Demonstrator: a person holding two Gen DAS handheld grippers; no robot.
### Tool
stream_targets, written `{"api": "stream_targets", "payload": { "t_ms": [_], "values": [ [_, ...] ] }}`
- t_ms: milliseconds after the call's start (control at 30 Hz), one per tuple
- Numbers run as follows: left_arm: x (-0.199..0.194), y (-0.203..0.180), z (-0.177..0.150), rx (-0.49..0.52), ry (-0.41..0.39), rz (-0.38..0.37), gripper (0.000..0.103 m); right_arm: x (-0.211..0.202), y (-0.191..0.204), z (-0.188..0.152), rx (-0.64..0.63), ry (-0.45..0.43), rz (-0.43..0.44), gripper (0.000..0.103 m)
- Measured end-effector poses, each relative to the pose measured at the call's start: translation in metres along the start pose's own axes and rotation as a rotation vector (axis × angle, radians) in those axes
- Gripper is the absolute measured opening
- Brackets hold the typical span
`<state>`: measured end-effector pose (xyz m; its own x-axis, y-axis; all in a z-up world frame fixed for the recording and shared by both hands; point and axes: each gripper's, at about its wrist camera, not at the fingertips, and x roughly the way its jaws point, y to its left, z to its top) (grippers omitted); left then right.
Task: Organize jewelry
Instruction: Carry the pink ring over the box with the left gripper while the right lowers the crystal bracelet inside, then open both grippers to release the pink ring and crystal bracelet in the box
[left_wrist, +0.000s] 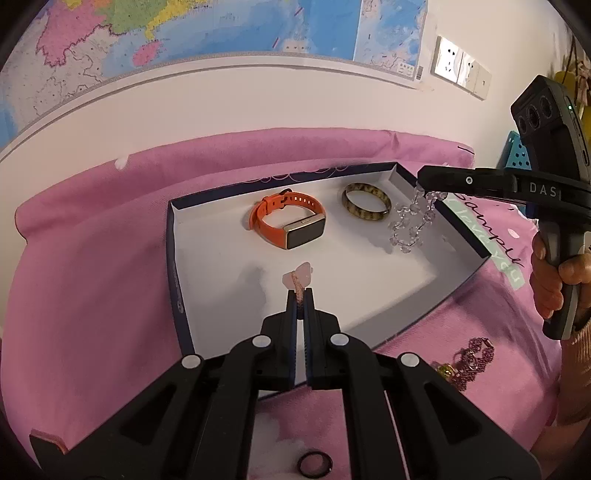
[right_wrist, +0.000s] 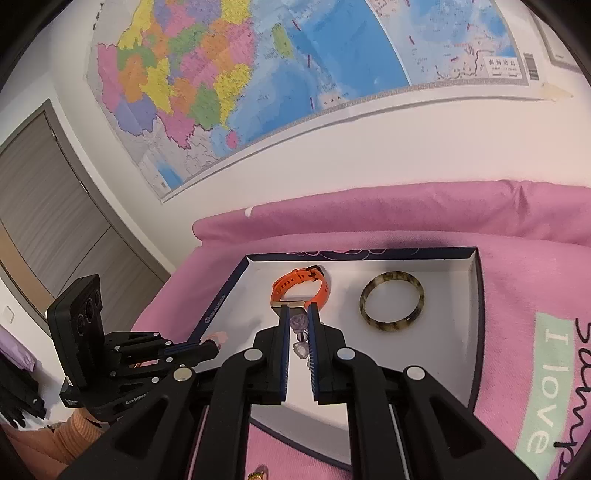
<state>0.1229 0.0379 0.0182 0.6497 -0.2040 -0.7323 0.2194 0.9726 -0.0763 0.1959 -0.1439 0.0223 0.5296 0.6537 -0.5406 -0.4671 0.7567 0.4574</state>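
L gripper (left_wrist: 300, 295) is pinching a small pink piece (left_wrist: 298, 279) w/ a braided pink cord, jaws nearly together on it, tips hanging over the near-left part of the white tray (left_wrist: 221, 295); in the R wrist view the same gripper (right_wrist: 216, 345) is sitting at the tray's left rim w/ a bit of pink at its tip. The tray, a shallow box w/ dark blue walls, is lying on a pink cloth (left_wrist: 92, 277) printed w/ lettering. Inside it, toward the back, an orange watch (left_wrist: 288, 221) is standing on its edge, screen facing fwd, and just right of it a mottled yellow-brown bangle (left_wrist: 366, 202) is lying flat, the two apart. Further right, the R gripper (left_wrist: 421, 176) is reaching in over the tray's right wall, jaws narrow & clamping a clear bead bracelet (left_wrist: 408, 225) that is dangling below the tips over the tray floor, beside the bangle; in its own view, beads (right_wrist: 299, 325) are showing between the blue pads. A hand (left_wrist: 554, 280) is gripping that tool's handle at the far right. On the cloth outside the tray, a purple chain piece (left_wrist: 472, 360) w/ a gold bit is lying near right, and a black ring (left_wrist: 315, 465) is lying at the near edge.
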Motion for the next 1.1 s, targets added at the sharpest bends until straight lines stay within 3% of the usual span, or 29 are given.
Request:
{"api": "stream_targets", "payload": {
  "t_ms": [1100],
  "values": [
    [0.044, 0.01, 0.007, -0.037, 0.106, -0.002, 0.004, 0.03, -0.038, -0.004, 0.067, 0.061, -0.089, 0.008]
  ]
}}
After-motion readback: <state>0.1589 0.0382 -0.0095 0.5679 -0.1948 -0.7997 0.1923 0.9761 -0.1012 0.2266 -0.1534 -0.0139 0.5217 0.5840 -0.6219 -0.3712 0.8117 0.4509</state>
